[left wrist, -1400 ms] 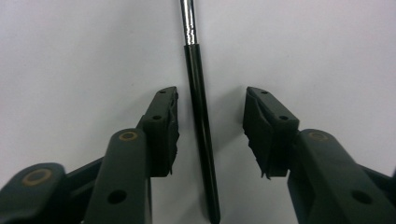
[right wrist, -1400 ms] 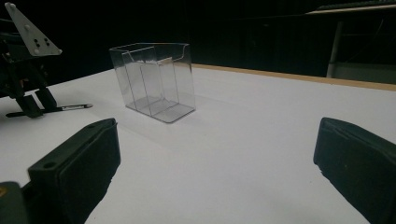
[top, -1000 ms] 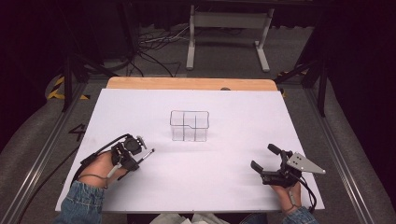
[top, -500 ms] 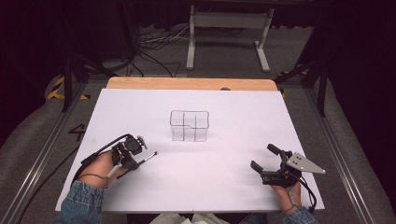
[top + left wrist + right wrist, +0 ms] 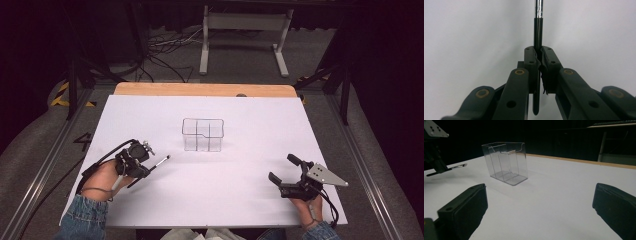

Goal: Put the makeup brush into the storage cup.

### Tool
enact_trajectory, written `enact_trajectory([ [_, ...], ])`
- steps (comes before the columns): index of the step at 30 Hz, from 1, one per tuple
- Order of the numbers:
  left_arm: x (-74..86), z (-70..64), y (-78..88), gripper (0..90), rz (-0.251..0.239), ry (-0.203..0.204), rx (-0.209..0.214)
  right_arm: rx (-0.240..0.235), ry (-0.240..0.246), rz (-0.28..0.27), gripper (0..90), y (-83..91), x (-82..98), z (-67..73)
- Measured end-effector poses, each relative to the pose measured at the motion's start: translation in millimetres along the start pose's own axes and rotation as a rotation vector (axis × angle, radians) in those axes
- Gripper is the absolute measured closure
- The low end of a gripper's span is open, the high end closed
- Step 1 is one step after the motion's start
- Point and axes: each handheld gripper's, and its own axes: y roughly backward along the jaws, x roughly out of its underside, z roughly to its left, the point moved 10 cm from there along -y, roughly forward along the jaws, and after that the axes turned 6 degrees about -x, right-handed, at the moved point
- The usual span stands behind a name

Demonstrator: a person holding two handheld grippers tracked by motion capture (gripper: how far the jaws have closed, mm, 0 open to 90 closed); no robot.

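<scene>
My left gripper (image 5: 142, 167) rests at seven o'clock on the white desk (image 5: 250, 135), its jaws clamped on a thin black pen (image 5: 537, 37) with a silver tip that points toward two o'clock. My right gripper (image 5: 282, 170) sits at five o'clock, jaws spread wide with nothing between them. A clear plastic holder (image 5: 202, 134) with compartments stands upright at the desk's middle, well apart from both.

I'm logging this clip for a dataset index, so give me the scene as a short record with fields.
surface: white table
container: clear divided organizer, upright, empty, mid-table
left gripper: shut on a thin black brush with a metal ferrule
right gripper: open, holding nothing, resting near the table's front right
</scene>
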Motion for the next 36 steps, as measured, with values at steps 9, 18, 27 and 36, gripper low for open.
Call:
enact_trajectory([
  [9, -9.4, -1.9, 20.0, 83.8, -0.105, 0.001, 0.030, -0.015, 0.007, -0.002, 0.0, -0.3, -0.3, 2.1],
  [18, -18.2, -0.8, 38.4, 83.9, -0.238, 0.020, 0.050, -0.020, -0.005, -0.003, 0.0, -0.4, -0.2, 2.0],
  [27, -25.9, 5.4, 50.0, 83.9, -0.382, 0.054, 0.037, -0.026, -0.014, -0.002, 0.0, -0.1, -0.2, 2.6],
  [36, -33.6, 7.6, 63.6, 83.9, -0.520, 0.074, 0.017, -0.020, 0.000, -0.002, 0.0, -0.3, -0.2, 3.0],
])
